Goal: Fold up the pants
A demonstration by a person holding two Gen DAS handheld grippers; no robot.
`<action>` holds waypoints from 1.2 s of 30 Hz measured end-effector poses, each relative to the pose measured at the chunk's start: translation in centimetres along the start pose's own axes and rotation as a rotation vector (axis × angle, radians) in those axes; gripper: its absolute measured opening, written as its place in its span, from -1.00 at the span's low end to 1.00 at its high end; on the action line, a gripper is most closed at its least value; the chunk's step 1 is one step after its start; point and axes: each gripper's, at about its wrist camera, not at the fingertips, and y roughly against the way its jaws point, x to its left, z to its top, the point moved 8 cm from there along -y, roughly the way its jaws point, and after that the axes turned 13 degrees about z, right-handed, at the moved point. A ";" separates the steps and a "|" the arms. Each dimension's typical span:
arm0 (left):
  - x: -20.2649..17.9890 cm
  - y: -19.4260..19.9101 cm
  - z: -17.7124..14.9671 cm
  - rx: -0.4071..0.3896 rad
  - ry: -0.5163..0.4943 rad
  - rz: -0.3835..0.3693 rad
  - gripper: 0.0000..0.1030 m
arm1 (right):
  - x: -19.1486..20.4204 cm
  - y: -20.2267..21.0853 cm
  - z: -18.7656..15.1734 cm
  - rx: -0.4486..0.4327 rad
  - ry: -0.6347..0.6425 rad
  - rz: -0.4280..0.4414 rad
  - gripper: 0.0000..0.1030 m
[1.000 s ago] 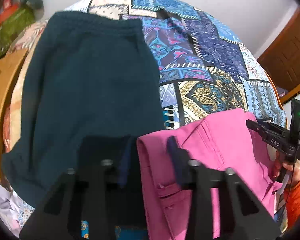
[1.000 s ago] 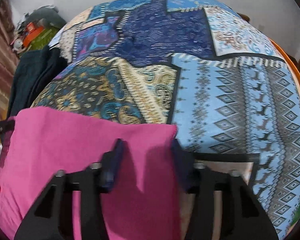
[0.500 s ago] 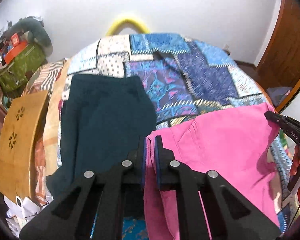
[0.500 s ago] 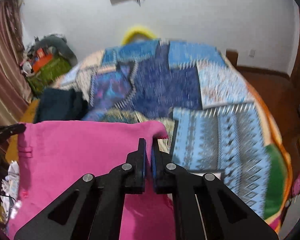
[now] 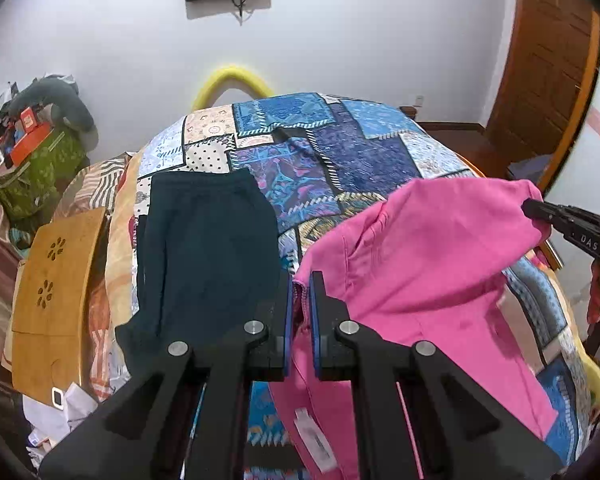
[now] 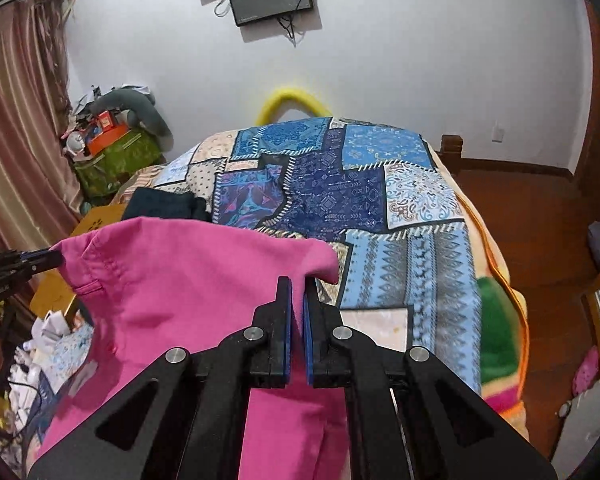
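Observation:
Pink pants (image 5: 428, 280) hang lifted above the patchwork bed (image 5: 340, 152), stretched by their waistband between both grippers. My left gripper (image 5: 300, 280) is shut on the left waistband corner. My right gripper (image 6: 297, 284) is shut on the other corner of the pink pants (image 6: 187, 280). In the left wrist view the right gripper (image 5: 540, 210) pinches the cloth at the far right, a hand behind it. The left gripper (image 6: 49, 258) shows at the left edge of the right wrist view. The legs trail down below the frames.
Folded dark green pants (image 5: 203, 248) lie on the bed's left side. A wooden board (image 5: 55, 296) and loose papers (image 5: 63, 408) sit left of the bed. A cluttered green bag (image 5: 39, 172) stands by the wall. A wooden door (image 5: 548, 72) is at right.
Both grippers closed on the pink waistband and rose, lifting the pants off the bed; the wall and screen have come into view.

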 end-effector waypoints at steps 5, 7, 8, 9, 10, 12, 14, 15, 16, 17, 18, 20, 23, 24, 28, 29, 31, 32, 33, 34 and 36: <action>-0.6 3.1 -2.0 -0.029 -0.028 -0.003 -0.85 | 1.1 2.5 -1.6 -0.012 0.017 0.004 -0.92; -0.8 4.1 -3.2 -0.037 -0.040 -0.006 -0.85 | 1.5 3.6 -2.6 -0.015 0.021 0.007 -0.92; -0.8 4.3 -3.6 -0.038 -0.044 -0.006 -0.85 | 1.6 4.1 -3.1 -0.014 0.025 0.005 -0.92; -0.9 4.6 -4.1 -0.038 -0.050 -0.005 -0.85 | 1.7 4.6 -3.7 -0.011 0.034 0.000 -0.92; -0.9 5.0 -4.8 -0.038 -0.057 -0.004 -0.85 | 1.8 5.0 -4.2 -0.009 0.038 -0.003 -0.92; -1.0 5.6 -5.8 -0.037 -0.065 -0.008 -0.85 | 2.0 5.6 -5.0 -0.005 0.043 -0.006 -0.92; -1.0 6.1 -6.9 -0.037 -0.065 -0.010 -0.85 | 2.3 6.2 -5.9 -0.003 0.047 -0.010 -0.92; -0.9 6.3 -7.6 -0.032 -0.061 -0.013 -0.85 | 2.3 6.4 -6.5 0.000 0.045 -0.010 -0.92; -0.8 6.5 -8.1 -0.027 -0.056 -0.017 -0.85 | 2.3 6.5 -6.9 0.000 0.040 -0.008 -0.92; -0.8 6.5 -8.6 -0.021 -0.051 -0.022 -0.85 | 2.2 6.6 -7.5 0.003 0.027 -0.003 -0.92; -0.7 6.7 -9.5 -0.010 -0.043 -0.031 -0.86 | 2.5 7.0 -8.3 0.006 0.019 -0.001 -0.92; -0.8 6.8 -10.8 0.006 -0.036 -0.052 -0.85 | 2.5 7.0 -9.4 0.014 0.007 -0.001 -0.92; -1.4 6.6 -13.3 0.043 -0.037 -0.078 -0.85 | 2.2 6.9 -11.7 0.033 -0.039 0.010 -0.92; -1.6 6.3 -14.4 0.061 -0.044 -0.080 -0.85 | 2.0 6.8 -12.4 0.040 -0.050 0.009 -0.92; -2.2 5.6 -17.4 0.118 -0.050 -0.085 -0.85 | 1.9 6.6 -15.9 0.073 -0.070 0.001 -0.91; -2.2 5.4 -17.9 0.130 -0.050 -0.086 -0.85 | 2.0 6.7 -16.6 0.079 -0.069 -0.007 -0.90; -2.3 5.3 -19.1 0.150 -0.052 -0.078 -0.85 | 2.2 7.0 -17.7 0.078 -0.056 -0.019 -0.88; -2.3 5.4 -19.6 0.153 -0.051 -0.073 -0.85 | 2.5 7.2 -18.3 0.079 -0.049 -0.023 -0.88; -2.2 5.5 -19.8 0.151 -0.048 -0.068 -0.83 | 2.7 7.4 -18.8 0.083 -0.040 -0.029 -0.88; -2.2 5.6 -19.9 0.150 -0.046 -0.064 -0.82 | 2.9 7.6 -19.2 0.085 -0.034 -0.036 -0.88; -1.9 6.1 -20.0 0.145 -0.037 -0.060 -0.78 | 3.2 7.9 -19.7 0.090 -0.025 -0.046 -0.88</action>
